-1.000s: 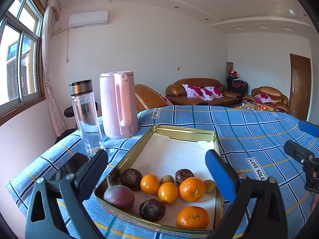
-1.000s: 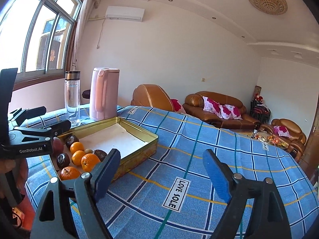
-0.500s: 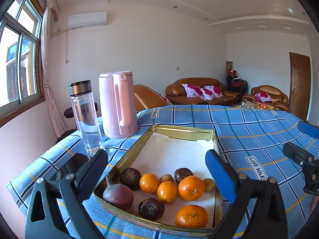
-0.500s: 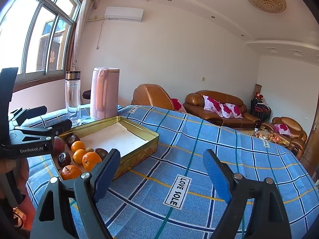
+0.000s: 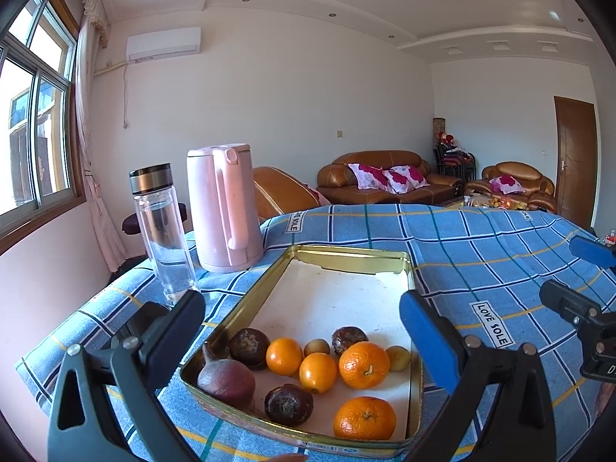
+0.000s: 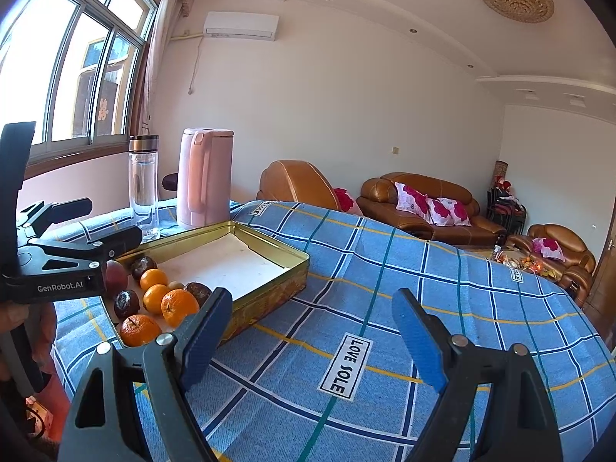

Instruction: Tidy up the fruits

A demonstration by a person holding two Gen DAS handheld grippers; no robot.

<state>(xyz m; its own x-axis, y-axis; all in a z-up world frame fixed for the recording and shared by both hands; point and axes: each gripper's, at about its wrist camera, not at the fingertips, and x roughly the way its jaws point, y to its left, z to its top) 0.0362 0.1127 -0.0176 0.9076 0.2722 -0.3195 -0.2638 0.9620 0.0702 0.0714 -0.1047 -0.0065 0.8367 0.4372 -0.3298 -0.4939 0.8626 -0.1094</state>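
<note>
A gold metal tin (image 5: pixel 348 257) (image 6: pixel 269 251) lies on the blue checked tablecloth. Its near end holds several fruits: oranges (image 5: pixel 364 359) (image 6: pixel 178 307), dark passion fruits (image 5: pixel 288 403), a purple-red fruit (image 5: pixel 226 382) and small yellowish ones (image 5: pixel 398 357). The far end of the tin is bare. My left gripper (image 5: pixel 302 331) is open and empty, hovering above the fruit end; it also shows in the right wrist view (image 6: pixel 82 223). My right gripper (image 6: pixel 312 321) is open and empty above the cloth, right of the tin; it shows at the right edge of the left wrist view (image 5: pixel 577 269).
A pink kettle (image 5: pixel 225 208) and a clear water bottle (image 5: pixel 161 231) stand behind the tin's left side. The tablecloth (image 6: pixel 423 308) spreads to the right. Brown sofas (image 5: pixel 385 181) and a door (image 5: pixel 575 161) are beyond the table. A window is at left.
Both views shift slightly; the left gripper has risen a little over the tin. Both grippers remain open and the fruits have not moved.
</note>
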